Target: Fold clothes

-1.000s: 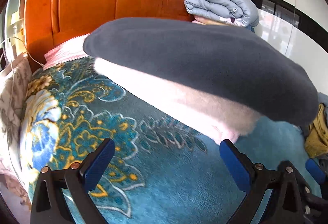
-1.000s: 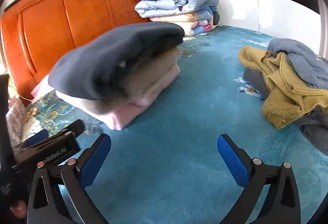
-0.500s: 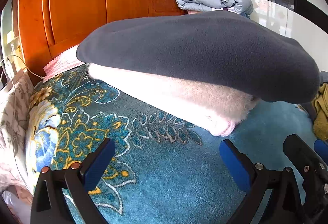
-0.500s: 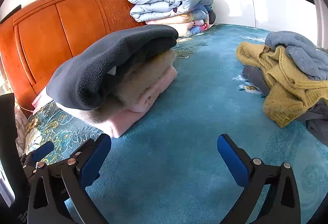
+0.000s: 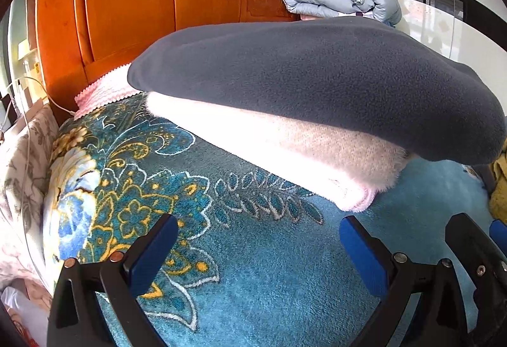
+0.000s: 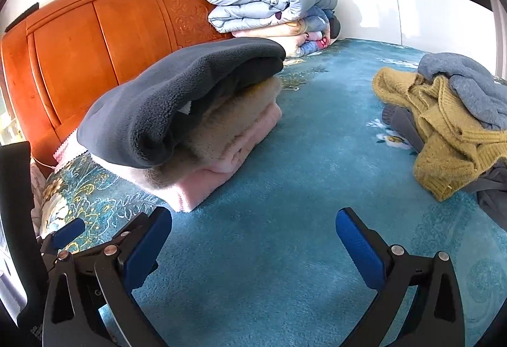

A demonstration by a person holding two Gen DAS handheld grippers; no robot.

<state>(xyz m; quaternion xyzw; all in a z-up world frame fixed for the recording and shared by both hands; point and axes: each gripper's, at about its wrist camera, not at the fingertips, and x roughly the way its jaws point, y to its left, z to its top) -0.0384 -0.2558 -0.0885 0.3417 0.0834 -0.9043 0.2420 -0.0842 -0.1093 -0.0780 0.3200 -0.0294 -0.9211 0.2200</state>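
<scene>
Both the left gripper (image 5: 253, 248) and right gripper (image 6: 253, 242) hover empty, jaws apart, over the teal bedspread (image 6: 285, 188). A folded stack (image 6: 196, 121) lies ahead; 1 unfolded pile (image 6: 450, 125) waits right, likely the next reach.

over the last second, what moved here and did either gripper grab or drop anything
Both cameras swung slightly: in the left wrist view the headboard now fills more of the frame, and in the right wrist view the folded stack sits further right. The left gripper and right gripper stayed open and empty. The dark grey fleece stays atop the pink garment; the unfolded pile is untouched.
</scene>
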